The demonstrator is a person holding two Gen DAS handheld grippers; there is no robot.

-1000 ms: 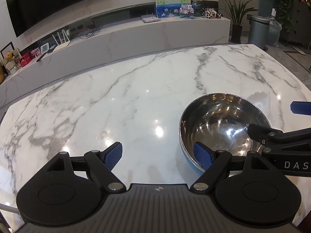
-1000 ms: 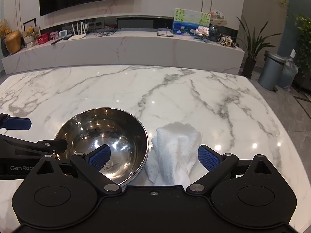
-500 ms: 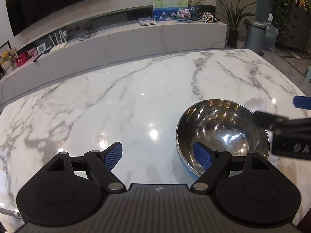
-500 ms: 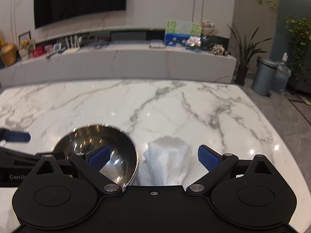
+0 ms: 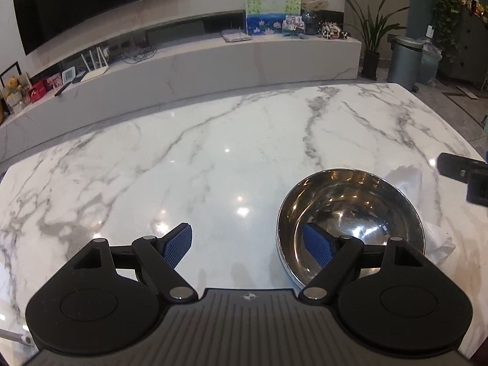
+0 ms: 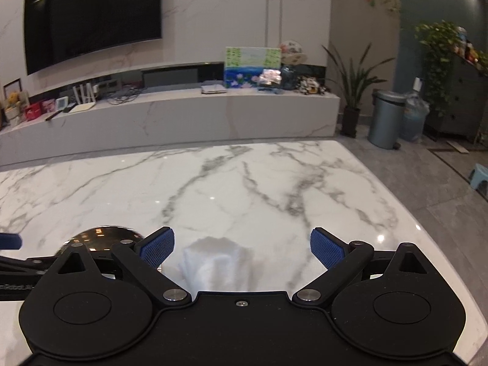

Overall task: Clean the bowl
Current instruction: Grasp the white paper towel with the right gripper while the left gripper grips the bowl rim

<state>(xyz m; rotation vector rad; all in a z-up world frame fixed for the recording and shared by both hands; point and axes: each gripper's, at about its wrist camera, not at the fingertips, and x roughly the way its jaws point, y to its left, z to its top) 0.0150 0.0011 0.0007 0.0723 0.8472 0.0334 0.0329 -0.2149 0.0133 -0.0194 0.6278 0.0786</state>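
A shiny steel bowl [image 5: 350, 210] sits on the white marble table [image 5: 213, 158] at the right in the left wrist view. My left gripper [image 5: 250, 244] is open; its right finger [image 5: 317, 245] reaches over the bowl's near rim, its left finger is over bare table. A crumpled white paper towel [image 6: 213, 262] lies right of the bowl, between the open fingers of my right gripper [image 6: 242, 247], which holds nothing. The towel also shows behind the bowl in the left wrist view [image 5: 408, 177]. Only the bowl's far rim [image 6: 103, 235] shows in the right wrist view.
The table's right edge [image 6: 405, 213] drops to a grey floor with a small blue stool [image 6: 480, 177]. A long marble TV console [image 6: 183, 116] stands behind the table. A grey bin [image 6: 385, 119] and a potted plant [image 6: 353, 91] stand at the right.
Both grippers have pulled back and risen. The right gripper has tilted up, so the bowl and towel sit lower in its view. In the left wrist view it has slid toward the right edge.
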